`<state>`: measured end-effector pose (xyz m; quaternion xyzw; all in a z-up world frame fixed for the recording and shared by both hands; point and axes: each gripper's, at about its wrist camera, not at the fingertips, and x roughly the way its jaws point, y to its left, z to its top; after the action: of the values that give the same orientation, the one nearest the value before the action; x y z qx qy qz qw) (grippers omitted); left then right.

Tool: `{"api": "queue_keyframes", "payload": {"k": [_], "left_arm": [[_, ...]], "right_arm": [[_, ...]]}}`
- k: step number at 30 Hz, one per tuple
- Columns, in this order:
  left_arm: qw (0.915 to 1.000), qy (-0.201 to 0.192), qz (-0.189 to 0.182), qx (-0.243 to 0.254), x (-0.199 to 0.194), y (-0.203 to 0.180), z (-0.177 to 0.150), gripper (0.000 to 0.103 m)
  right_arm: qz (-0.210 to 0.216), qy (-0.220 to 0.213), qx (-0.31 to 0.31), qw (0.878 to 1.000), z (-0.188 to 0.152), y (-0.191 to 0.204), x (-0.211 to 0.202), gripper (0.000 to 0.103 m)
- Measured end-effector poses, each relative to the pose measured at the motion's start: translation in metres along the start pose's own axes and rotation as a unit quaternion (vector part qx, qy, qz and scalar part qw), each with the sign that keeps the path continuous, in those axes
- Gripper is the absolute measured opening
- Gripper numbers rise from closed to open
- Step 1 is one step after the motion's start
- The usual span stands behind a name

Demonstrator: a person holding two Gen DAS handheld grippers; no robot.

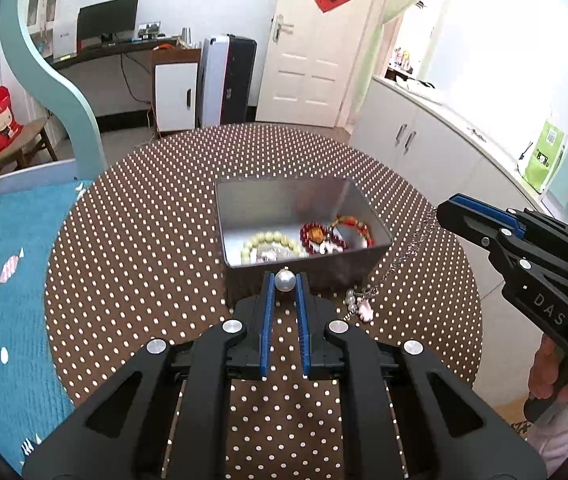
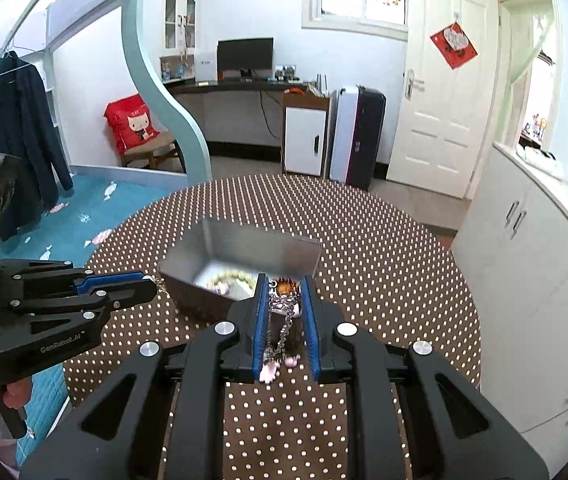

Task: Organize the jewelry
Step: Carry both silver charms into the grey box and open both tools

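Observation:
A grey metal tin stands on the polka-dot round table; it also shows in the right wrist view. It holds a cream bead bracelet, a red bead bracelet and a red-green string bracelet. My left gripper is shut on a large white pearl just before the tin's near wall. My right gripper holds a silver chain necklace between its fingers; the chain hangs down with pink charms. From the left wrist view the chain hangs to the table right of the tin.
The brown dotted table has a bed with a blue cover to its left and white cabinets to its right. A white door and a desk with a monitor stand behind.

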<state>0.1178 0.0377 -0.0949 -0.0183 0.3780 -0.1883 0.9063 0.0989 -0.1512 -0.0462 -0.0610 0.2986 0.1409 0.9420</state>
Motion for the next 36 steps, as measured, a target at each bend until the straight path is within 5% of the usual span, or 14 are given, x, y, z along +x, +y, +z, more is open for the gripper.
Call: {"api": "queue_keyframes", "payload": {"k": [17,24,36], "left_arm": [[0.999,-0.041,0.003,0.014,-0.019,-0.01,0.034,0.01],[0.9995,-0.029,0.0,0.013,-0.012,-0.008,0.031,0.01],[0.999,-0.033,-0.013,0.028,0.005,-0.007,0.053,0.011]], "right_arm": [[0.007,-0.072,-0.01,0.997,0.039,-0.006,-0.028,0.015],[0.011,-0.038,0.008,0.999,0.027,-0.012,-0.012,0.015],[0.036,-0.049,0.011,0.998,0.052,-0.013,0.005,0.015]]}}
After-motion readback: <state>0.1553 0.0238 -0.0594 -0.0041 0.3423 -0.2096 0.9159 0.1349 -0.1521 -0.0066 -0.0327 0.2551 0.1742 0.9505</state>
